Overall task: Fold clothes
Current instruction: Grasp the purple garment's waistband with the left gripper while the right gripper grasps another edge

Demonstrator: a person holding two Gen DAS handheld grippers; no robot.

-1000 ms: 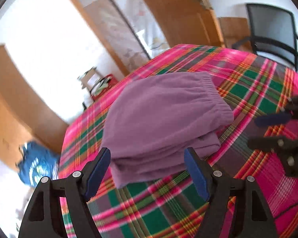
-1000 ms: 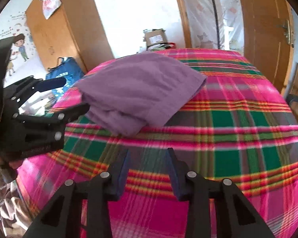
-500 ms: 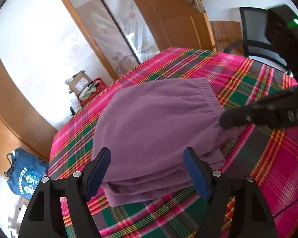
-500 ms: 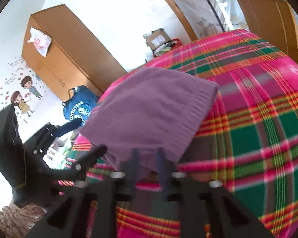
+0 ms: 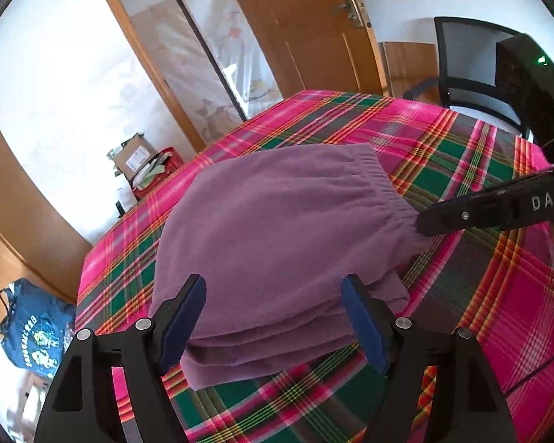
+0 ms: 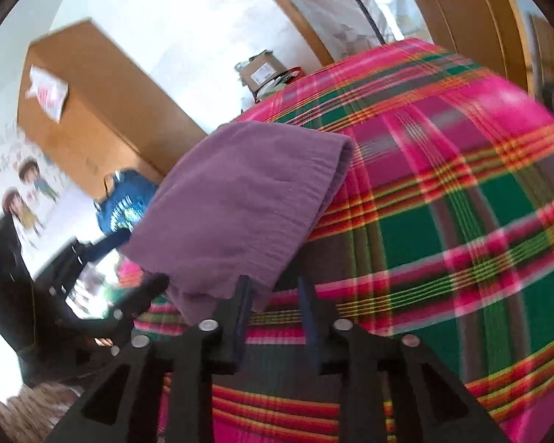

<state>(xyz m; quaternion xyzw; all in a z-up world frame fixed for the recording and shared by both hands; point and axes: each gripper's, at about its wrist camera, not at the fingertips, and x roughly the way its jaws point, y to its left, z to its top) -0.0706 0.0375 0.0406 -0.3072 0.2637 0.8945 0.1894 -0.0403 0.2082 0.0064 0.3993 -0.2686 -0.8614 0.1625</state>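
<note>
Purple folded garment (image 5: 277, 243) on plaid cloth (image 5: 498, 295); left gripper (image 5: 273, 317) wide, right gripper (image 6: 273, 295) narrow, empty

A second ago the right hand-held gripper (image 6: 273, 288) hung well back from the folded purple garment (image 5: 277, 236), over bare plaid cloth (image 5: 480, 295). It has since moved in to the garment's corner by the elastic waistband, and its tip now touches the fabric there, which is bunched and slightly lifted. Its jaws have narrowed from a wider gap to a small one, with the garment's edge just at the left finger. The left hand-held gripper (image 5: 273, 313) has closed in on the near folded edge; a second ago the garment lay ahead of its fingertips, and now its wide-spread blue pads (image 5: 183, 319) flank that edge. The garment fills more of both views.
</note>
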